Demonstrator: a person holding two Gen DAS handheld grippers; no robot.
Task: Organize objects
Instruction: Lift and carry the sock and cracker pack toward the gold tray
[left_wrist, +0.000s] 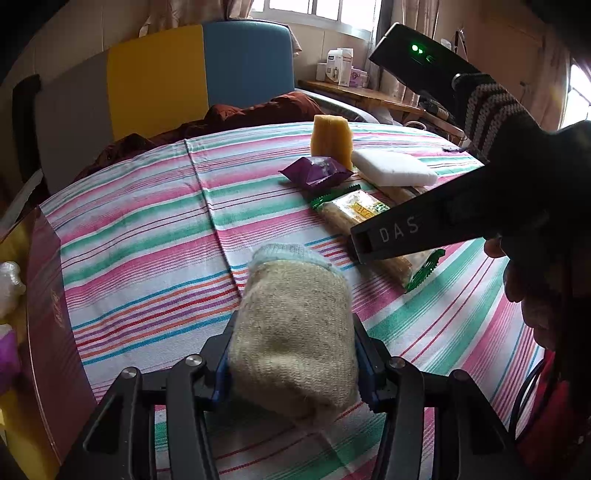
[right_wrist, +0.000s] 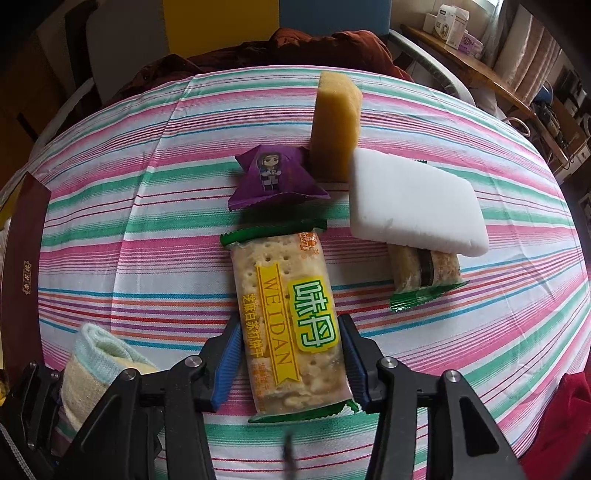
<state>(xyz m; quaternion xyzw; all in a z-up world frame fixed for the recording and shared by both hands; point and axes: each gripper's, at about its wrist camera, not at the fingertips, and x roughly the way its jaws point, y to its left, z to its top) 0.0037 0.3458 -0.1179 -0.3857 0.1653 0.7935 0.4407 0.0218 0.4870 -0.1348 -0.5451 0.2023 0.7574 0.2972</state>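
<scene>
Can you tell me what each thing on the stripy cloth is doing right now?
Rolled sock: squeezed in the left gripper.
Cracker packet: sealed, flat, between the right gripper's pads.
Purple snack packet: sealed, lying flat.
Yellow sponge: standing on end.
White sponge: propped on a second cracker packet.
Second cracker packet: sealed, partly covered.
</scene>
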